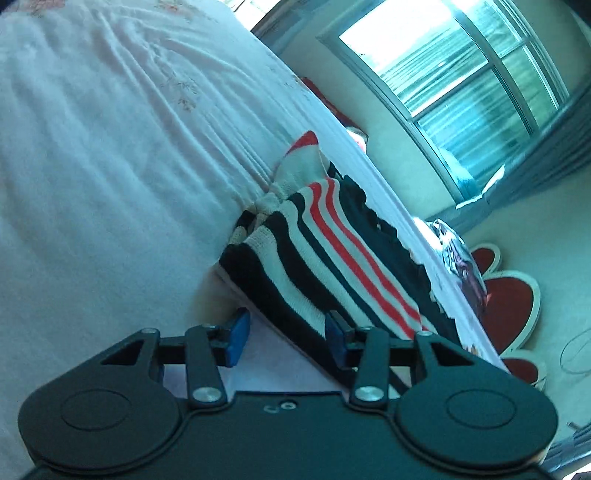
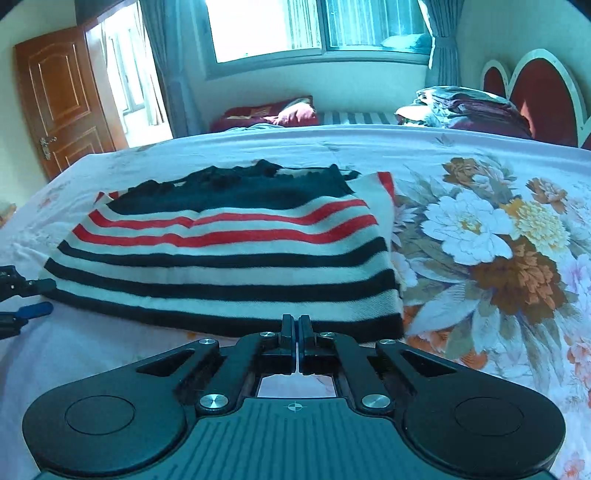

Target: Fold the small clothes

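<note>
A small knitted sweater (image 2: pixel 229 254) with black, white and red stripes lies folded on the bed; it also shows in the left wrist view (image 1: pixel 325 258). My right gripper (image 2: pixel 296 325) is shut and empty, its tips just in front of the sweater's near black hem. My left gripper (image 1: pixel 286 334) is open, its blue pads on either side of the sweater's corner edge, not closed on it. Its fingers (image 2: pixel 35 310) show at the left edge of the right wrist view, beside the sweater's left corner.
The bed sheet (image 2: pixel 480 236) is white with a large flower print on the right. A pile of clothes (image 2: pixel 461 107) lies by the red headboard (image 2: pixel 539 92). A wooden door (image 2: pixel 62 99) and a window (image 2: pixel 314 26) are beyond the bed.
</note>
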Demonstrator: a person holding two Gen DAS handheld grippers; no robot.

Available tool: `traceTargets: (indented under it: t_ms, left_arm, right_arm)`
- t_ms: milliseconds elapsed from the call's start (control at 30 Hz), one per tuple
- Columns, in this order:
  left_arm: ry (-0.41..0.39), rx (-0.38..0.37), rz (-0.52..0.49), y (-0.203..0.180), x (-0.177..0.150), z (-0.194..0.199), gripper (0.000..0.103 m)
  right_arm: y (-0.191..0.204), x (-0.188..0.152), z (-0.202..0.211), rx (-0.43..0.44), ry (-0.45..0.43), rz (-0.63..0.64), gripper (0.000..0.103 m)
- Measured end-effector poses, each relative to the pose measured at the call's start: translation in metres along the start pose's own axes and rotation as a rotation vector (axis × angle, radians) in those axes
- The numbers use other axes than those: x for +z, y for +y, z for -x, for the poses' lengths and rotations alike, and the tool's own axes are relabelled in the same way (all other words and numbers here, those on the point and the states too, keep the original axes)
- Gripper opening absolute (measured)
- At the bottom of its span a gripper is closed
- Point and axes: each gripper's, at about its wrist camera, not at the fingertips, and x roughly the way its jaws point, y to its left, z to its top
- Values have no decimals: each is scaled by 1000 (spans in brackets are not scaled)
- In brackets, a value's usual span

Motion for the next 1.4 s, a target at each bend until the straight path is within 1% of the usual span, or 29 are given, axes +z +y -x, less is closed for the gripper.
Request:
traceTargets:
  t_ms: [167,267,367,400,467,500,567,600,633,667,700,733,767,800,833,900,1000,1167,1267,1300,1400]
  left_arm:
    - [-43,-27,63,3,10,-22,42]
    - [-66,-48,107,5,18,-34,42]
    - [-73,-62,124,6,28,-45,41]
    - [-72,-64,129,6,31,-49,39]
    - [-70,-68,140,8,37,-55,33]
    - [-69,-72,148,10,39,-57,32]
    - [-70,-81,155,12,41,-59,21]
    - [-76,-93,169,11,41,-57,19]
    - [-103,-142,177,10,41,-51,18]
    - [-126,-167,144,5,41,-47,19]
    - [-130,-156,109,2,41,-47,19]
    - [-112,-135,104,4,42,-51,19]
    - [-82,-112,129,12,42,-58,19]
    - [-64,-115,156,20,42,-62,18]
    - [-66,-140,166,23,42,-63,18]
    - [-64,-140,131,20,42,-62,19]
    - [-63,-171,161,24,43,-63,19]
    - [-67,-155,139,24,41,-61,19]
    - [-76,-138,131,16,43,-57,18]
    - [-85,-143,120,10,43,-53,18]
    - [-116,-161,45,-16,44,-42,18]
  right_arm:
    - [21,27,-35,90,16,-29,1]
    - [37,43,-60,119,31,-12,1]
    - [51,57,-87,141,45,2,1]
    - [56,62,-96,146,50,6,1]
    - [63,70,-108,154,54,10,1]
    - [66,73,-115,156,55,13,1]
    - [72,77,-124,155,58,19,1]
    - [74,79,-128,148,58,21,1]
    - [76,80,-129,142,55,27,1]
    - [77,81,-131,140,50,35,1]
    - [78,80,-133,140,49,40,1]
    - [78,77,-139,128,72,52,1]
    - [78,73,-148,109,112,66,1]
    - [77,71,-150,114,103,62,1]
    - [77,72,-150,112,107,61,1]
    - [78,73,-150,105,113,69,1]
    - [77,71,-151,103,108,65,1]
    - [77,71,-152,101,98,54,1]
    - [74,70,-151,116,95,40,0]
    - [73,71,-151,124,95,35,0]
    - [67,71,-152,152,93,18,0]
